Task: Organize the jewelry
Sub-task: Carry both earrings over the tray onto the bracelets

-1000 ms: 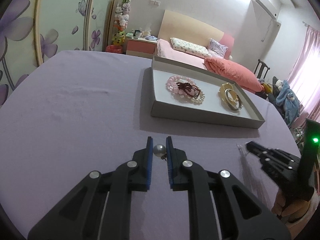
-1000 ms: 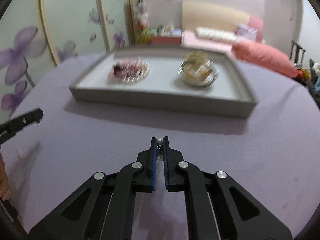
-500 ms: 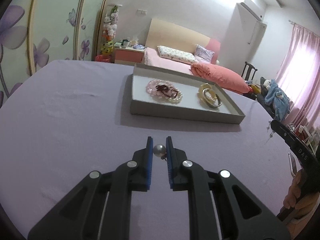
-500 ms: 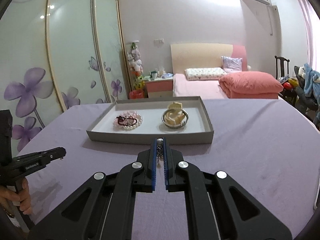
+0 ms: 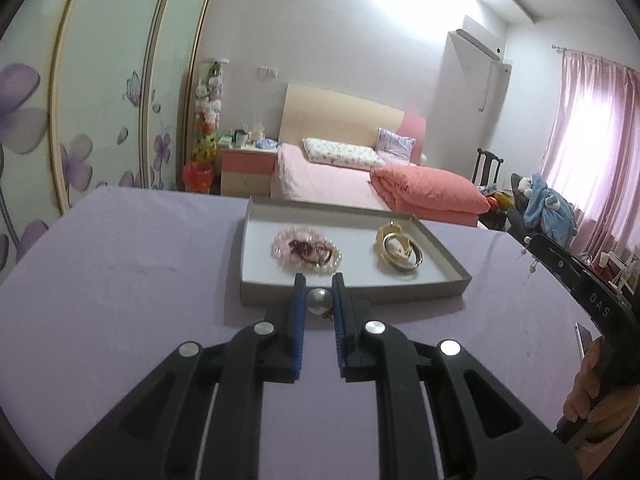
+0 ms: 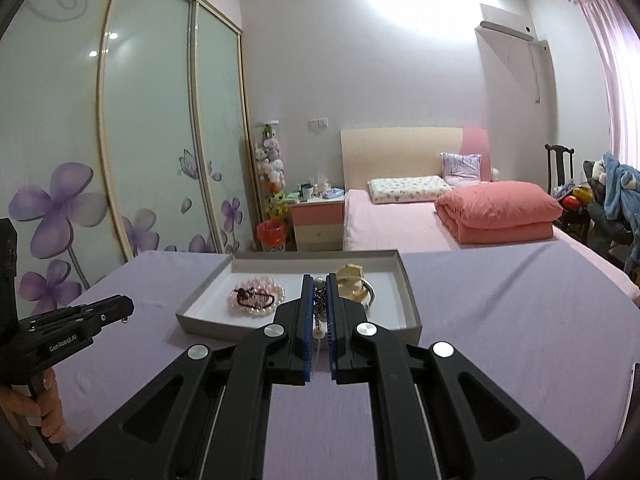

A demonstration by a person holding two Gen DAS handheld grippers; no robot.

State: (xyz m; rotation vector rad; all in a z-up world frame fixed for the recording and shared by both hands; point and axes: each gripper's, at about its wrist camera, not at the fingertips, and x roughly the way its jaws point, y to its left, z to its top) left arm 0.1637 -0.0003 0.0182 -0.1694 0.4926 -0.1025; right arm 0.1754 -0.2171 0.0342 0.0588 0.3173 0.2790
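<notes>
My left gripper (image 5: 318, 298) is shut on a silver pearl earring (image 5: 319, 301), held above the purple tablecloth in front of a grey tray (image 5: 352, 295). The tray holds a pile of pink and pearl bracelets (image 5: 306, 249) on the left and gold bangles (image 5: 400, 249) on the right. My right gripper (image 6: 319, 300) is shut on a dangling silver earring (image 6: 319, 312) with a small pearl, held high before the tray (image 6: 410, 300). The bracelets (image 6: 256, 300) and bangles (image 6: 354, 286) also show in the right wrist view. Each gripper shows in the other's view (image 6: 80, 320) (image 5: 572, 276).
The tray sits at the far side of a table with a purple cloth (image 5: 120, 280). Behind it are a pink bed (image 5: 360, 176), a nightstand (image 5: 244, 164), sliding wardrobe doors with flower prints (image 6: 140, 160) and a chair with clothes (image 5: 540, 204).
Both grippers have risen and tilted up, so the tray looks smaller and lower and more of the room shows. Each still holds its earring.
</notes>
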